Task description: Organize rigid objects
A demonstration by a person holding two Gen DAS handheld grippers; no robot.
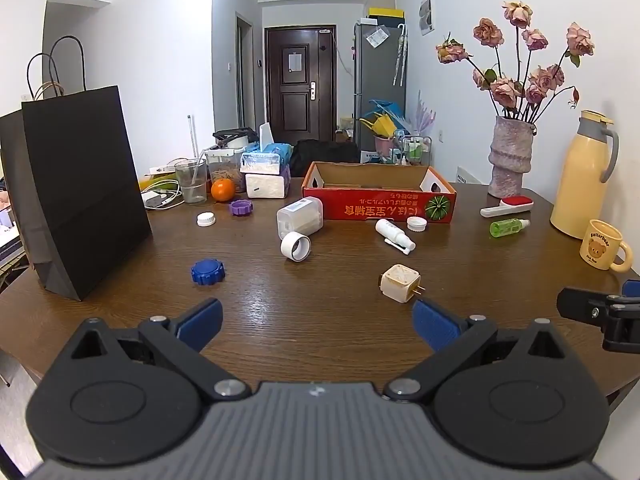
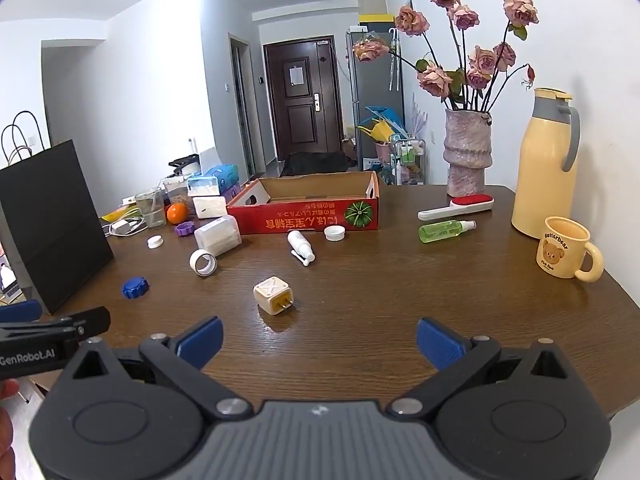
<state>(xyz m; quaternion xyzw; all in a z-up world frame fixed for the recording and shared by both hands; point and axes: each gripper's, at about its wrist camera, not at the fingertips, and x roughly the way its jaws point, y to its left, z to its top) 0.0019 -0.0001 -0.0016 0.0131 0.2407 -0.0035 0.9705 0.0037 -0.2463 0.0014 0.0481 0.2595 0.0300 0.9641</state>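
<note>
Both tools are held above the near edge of the table (image 1: 320, 312), each with its blue pads spread wide and nothing between them: the left tool (image 1: 318, 322) and the right tool (image 2: 320, 340). A red cardboard box (image 1: 380, 202) (open-topped, no contents visible) is set toward the far edge. Before it are scattered a cream plug adapter (image 2: 274, 295) near the middle, a white spray bottle (image 2: 301, 247), a white cap (image 2: 334, 233), a white ring-shaped lid (image 2: 203, 263), a clear lidded container (image 2: 218, 233) lying on its side, and a blue knurled cap (image 1: 207, 271). A green bottle (image 2: 446, 231) is found toward the right edge, near a bear mug (image 2: 568, 253).
</note>
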